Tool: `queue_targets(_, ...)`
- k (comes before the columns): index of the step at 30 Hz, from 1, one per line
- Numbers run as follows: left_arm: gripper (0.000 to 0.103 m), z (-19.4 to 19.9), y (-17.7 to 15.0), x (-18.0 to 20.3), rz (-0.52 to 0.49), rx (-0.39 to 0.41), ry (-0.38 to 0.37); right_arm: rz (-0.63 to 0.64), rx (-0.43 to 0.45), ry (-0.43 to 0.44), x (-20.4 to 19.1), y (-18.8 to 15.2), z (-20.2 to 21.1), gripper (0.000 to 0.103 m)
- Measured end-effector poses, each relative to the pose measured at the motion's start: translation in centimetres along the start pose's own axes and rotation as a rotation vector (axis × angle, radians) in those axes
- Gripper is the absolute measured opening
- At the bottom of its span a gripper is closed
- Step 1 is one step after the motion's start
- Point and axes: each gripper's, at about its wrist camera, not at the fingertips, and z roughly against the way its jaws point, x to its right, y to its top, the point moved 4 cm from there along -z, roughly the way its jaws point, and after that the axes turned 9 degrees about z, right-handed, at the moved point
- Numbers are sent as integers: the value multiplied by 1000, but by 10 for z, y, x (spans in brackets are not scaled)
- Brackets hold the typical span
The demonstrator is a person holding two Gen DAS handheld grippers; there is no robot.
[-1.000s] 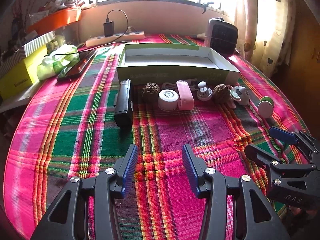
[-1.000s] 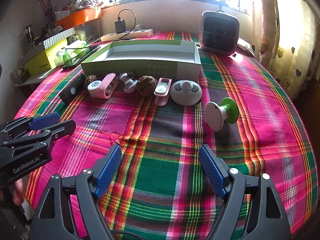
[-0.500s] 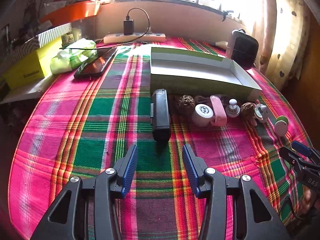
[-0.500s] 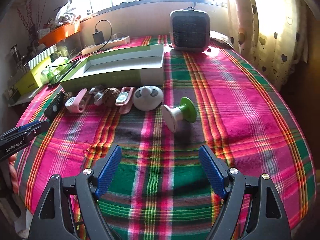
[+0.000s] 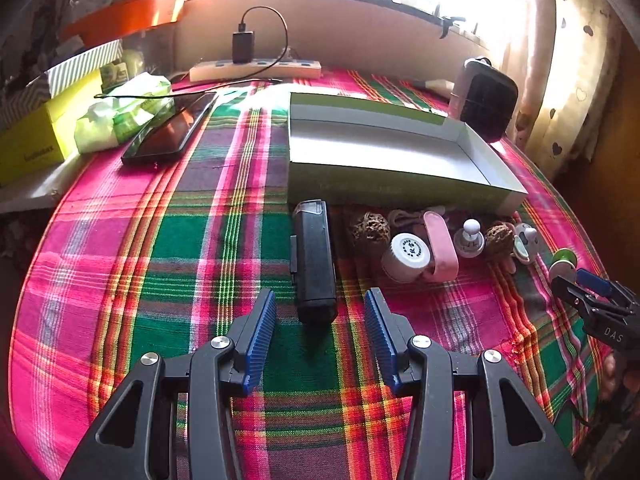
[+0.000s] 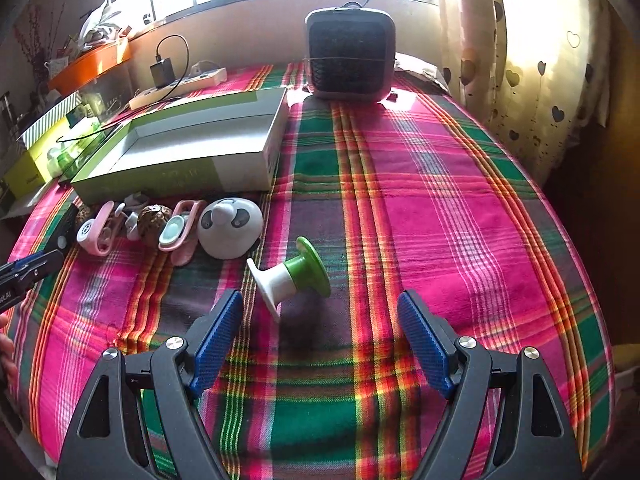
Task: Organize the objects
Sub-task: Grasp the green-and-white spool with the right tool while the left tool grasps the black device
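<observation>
**A:** Your left gripper (image 5: 320, 336) is low over the pink, green and orange plaid tablecloth (image 5: 172, 264), blue-padded fingers (image 5: 260, 336) spread and holding nothing; the long black rectangular device (image 5: 314, 260) lies just ahead of the gap, its near end almost between the tips.

**B:** And its long axis runs straight away from you, toward the open shallow green-and-white cardboard box (image 5: 384, 148); so the jaws already straddle its narrow width; I'd judge a forward push and a squeeze is all you need.

**A:** On your other side, the right gripper (image 6: 322, 340) is spread too, wider, and empty; the white-and-green plastic spool (image 6: 290, 276) lies on its side just ahead, nearer your left finger (image 6: 216, 340) than the right one.

**B:** Its axis is skewed, white flange toward you and left, green flange away and right; you'd likely have to shift left or twist to catch the waist.

**A:** Between the two targets, along the box's front wall, you've got the row: two brown woven balls (image 5: 370, 228), a white round cap (image 5: 406, 256), a pink looped strap (image 5: 440, 246), a white panda-faced dome (image 6: 230, 226).

**B:** Each arm has its own nearest piece; the box is still empty, so the sorting looks barely begun.
</observation>
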Motion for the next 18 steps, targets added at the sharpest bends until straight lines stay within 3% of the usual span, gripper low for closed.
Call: queue_targets(18, 42, -18, 22, -2, 0, -11, 37, 36, -14, 44, -4, 13, -9, 52)
